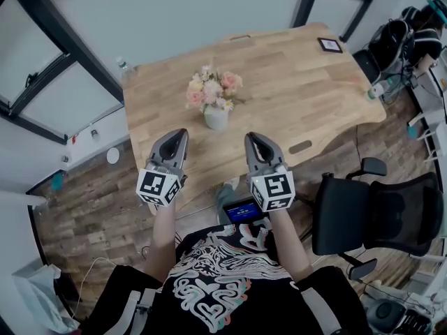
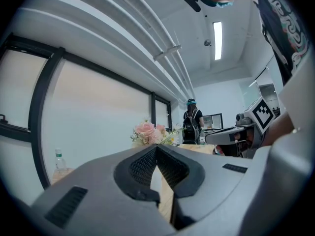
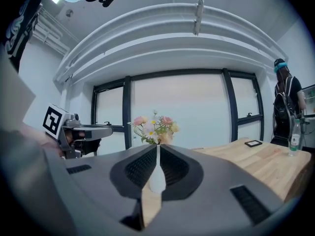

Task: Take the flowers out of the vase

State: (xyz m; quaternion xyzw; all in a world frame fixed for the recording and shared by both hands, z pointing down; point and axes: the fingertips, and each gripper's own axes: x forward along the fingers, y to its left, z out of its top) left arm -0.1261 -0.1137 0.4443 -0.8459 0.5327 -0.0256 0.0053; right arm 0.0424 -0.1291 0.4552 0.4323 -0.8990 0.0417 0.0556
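A bunch of pink, white and yellow flowers (image 1: 213, 89) stands in a small white vase (image 1: 216, 118) near the middle of the wooden table (image 1: 314, 96). My left gripper (image 1: 179, 135) hovers over the table's near edge, short of the vase and to its left, jaws shut and empty. My right gripper (image 1: 252, 139) is level with it on the vase's right, also shut and empty. In the left gripper view the flowers (image 2: 147, 131) rise just beyond the closed tips (image 2: 156, 148). In the right gripper view the flowers (image 3: 155, 126) and the vase (image 3: 156, 179) lie straight ahead of the closed tips (image 3: 158, 147).
A black office chair (image 1: 377, 215) stands to the right of me. A small black frame (image 1: 330, 45) lies at the table's far right corner and a water bottle (image 1: 123, 66) at its far left. A person (image 3: 284, 107) stands beyond the table's right end.
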